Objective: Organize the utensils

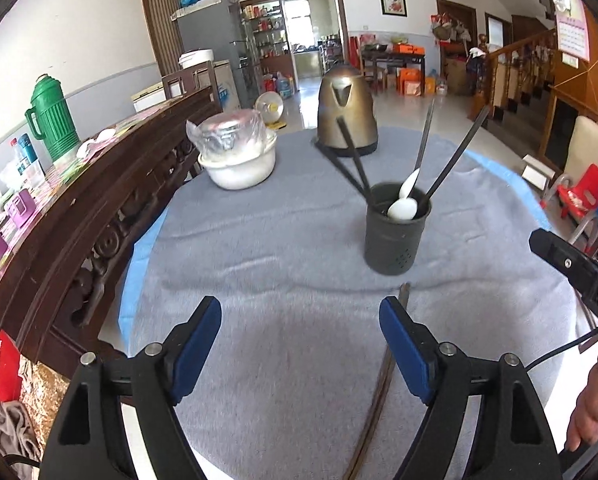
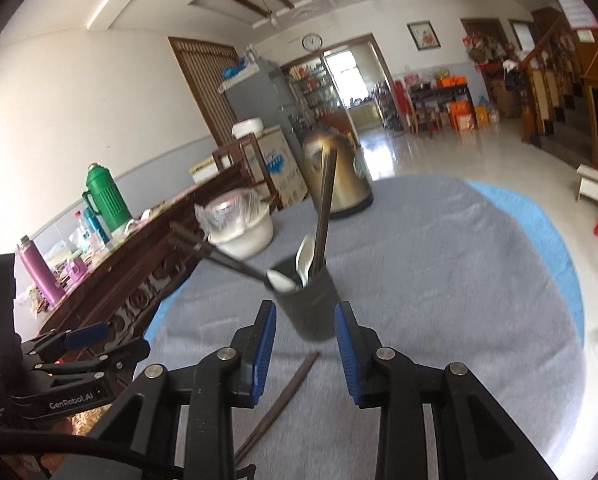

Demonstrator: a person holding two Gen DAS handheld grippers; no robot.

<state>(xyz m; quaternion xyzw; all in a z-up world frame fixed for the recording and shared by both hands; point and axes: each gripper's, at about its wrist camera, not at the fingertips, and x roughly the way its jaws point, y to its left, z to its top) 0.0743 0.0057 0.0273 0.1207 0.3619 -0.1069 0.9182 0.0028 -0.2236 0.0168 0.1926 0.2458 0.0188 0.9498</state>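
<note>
Chopsticks (image 1: 383, 376) on cloth between kettle-backed holder (image 1: 397, 228) and both released claws (image 1: 301, 344).

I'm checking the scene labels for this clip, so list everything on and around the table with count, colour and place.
utensil holder: one, dark grey, centre of the table
chopsticks in holder: several, dark, leaning outward
spoons: two, white, inside the holder
loose chopsticks: a pair, brown, flat on the cloth in front of the holder
kettle: one, bronze, far side of the table
bowl: one, white, far left, plastic-wrapped dish on top
tablecloth: one, grey
thermos: one, green, on the sideboard
left gripper: blue pads, open, empty
right gripper: blue pads, open, empty
</note>
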